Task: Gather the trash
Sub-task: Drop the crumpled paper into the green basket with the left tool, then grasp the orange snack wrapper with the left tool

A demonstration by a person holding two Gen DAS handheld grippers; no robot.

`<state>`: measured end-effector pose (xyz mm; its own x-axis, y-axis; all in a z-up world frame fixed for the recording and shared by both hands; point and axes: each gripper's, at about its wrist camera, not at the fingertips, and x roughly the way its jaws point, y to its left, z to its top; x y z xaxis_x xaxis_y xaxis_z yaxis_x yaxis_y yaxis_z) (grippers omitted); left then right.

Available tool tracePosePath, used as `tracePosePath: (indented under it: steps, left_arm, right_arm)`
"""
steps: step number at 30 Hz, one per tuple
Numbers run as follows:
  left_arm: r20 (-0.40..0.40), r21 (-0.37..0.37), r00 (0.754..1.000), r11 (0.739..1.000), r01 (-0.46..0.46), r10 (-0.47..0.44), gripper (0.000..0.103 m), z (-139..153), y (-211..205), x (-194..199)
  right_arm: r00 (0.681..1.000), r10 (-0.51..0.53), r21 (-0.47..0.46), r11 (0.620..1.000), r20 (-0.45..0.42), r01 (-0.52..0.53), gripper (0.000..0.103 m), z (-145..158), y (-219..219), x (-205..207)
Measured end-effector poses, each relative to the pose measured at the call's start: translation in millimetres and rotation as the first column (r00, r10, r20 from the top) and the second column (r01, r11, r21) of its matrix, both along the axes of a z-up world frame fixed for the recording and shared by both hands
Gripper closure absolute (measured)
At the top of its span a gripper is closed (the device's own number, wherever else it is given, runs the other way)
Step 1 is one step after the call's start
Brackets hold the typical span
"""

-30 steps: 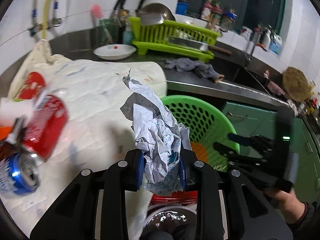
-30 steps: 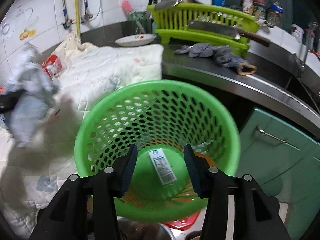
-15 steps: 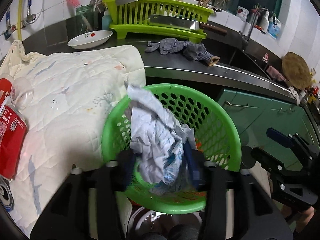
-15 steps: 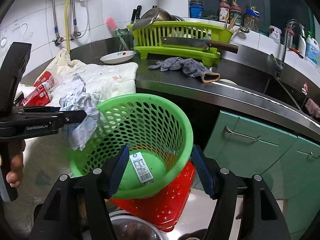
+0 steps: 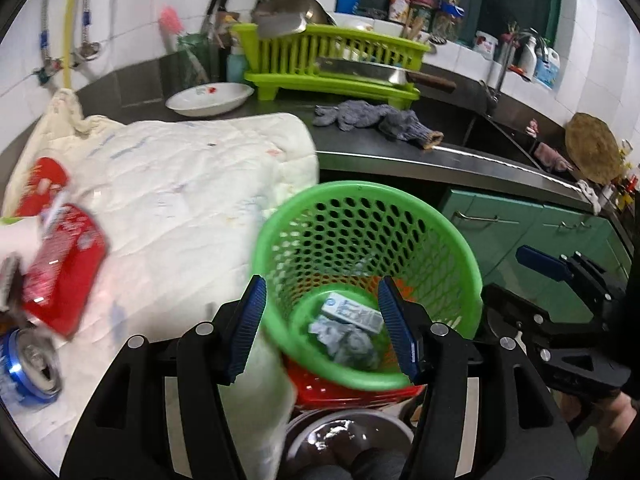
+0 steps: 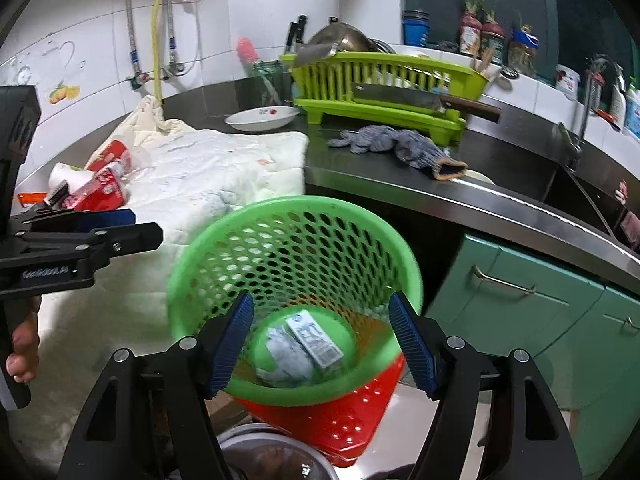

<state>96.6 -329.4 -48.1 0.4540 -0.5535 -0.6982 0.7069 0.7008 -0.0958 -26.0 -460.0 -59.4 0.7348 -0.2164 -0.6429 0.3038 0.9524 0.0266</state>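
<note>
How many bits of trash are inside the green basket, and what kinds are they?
Crumpled paper: 1
Small carton: 1
Total inside the green basket: 2

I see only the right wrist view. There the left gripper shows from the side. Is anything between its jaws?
Observer: No. In the left wrist view the left gripper has its jaws apart; they have just been opening, and nothing is between them.
Operator: Is there trash on the cloth that I miss?
Observer: Yes. A blue can lies on it, just below the red container in that view.
</note>
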Motion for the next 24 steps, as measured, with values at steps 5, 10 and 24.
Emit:
tracePosePath:
  steps: [5, 10, 24]
  left_arm:
    - [0.028, -0.01, 0.997, 0.998, -0.065, 0.065, 0.045, 14, 44, -2]
    - [0.077, -0.018, 0.984, 0.987, -0.157, 0.158, 0.045, 28, 93, -1]
    - [0.235, -0.025, 0.856, 0.883, -0.468, 0.46, 0.038, 59, 229, 34]
  right_arm:
    - [0.998, 0.061, -0.001, 0.998, 0.012, -0.061, 0.035, 12, 28, 15]
    - [0.992, 0.122, 0.002, 0.992, 0.025, -0.123, 0.035, 23, 57, 32]
    - [0.956, 0.292, 0.015, 0.956, 0.04, -0.293, 0.035, 38, 133, 78]
